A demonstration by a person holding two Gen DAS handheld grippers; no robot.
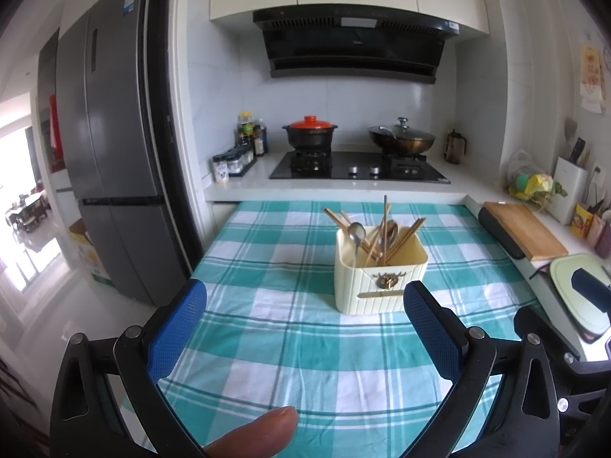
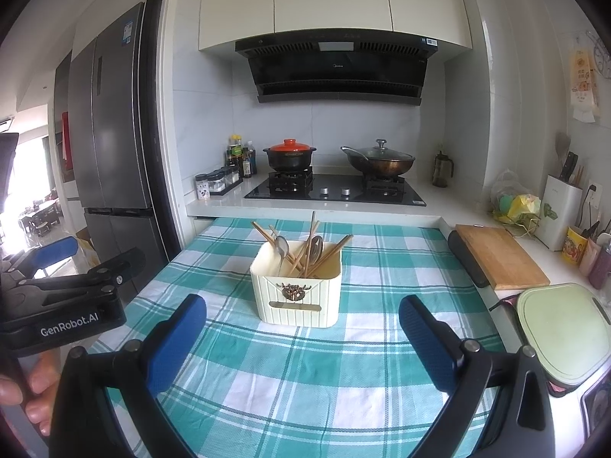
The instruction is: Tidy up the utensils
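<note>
Left gripper [image 1: 305,316] and right gripper [image 2: 303,328] both level above tabletop [image 1: 267,343], jaws spread wide, empty. Cream utensil holder [image 1: 380,280] with chopsticks [image 1: 385,225], spoons [image 1: 357,234] stands ahead, untouched.

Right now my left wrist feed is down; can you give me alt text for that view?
A cream utensil holder stands on the teal checked tablecloth, holding chopsticks and spoons jumbled together. The left gripper is open, empty, short of it. Behind it, a stove with two lidded pots.
</note>
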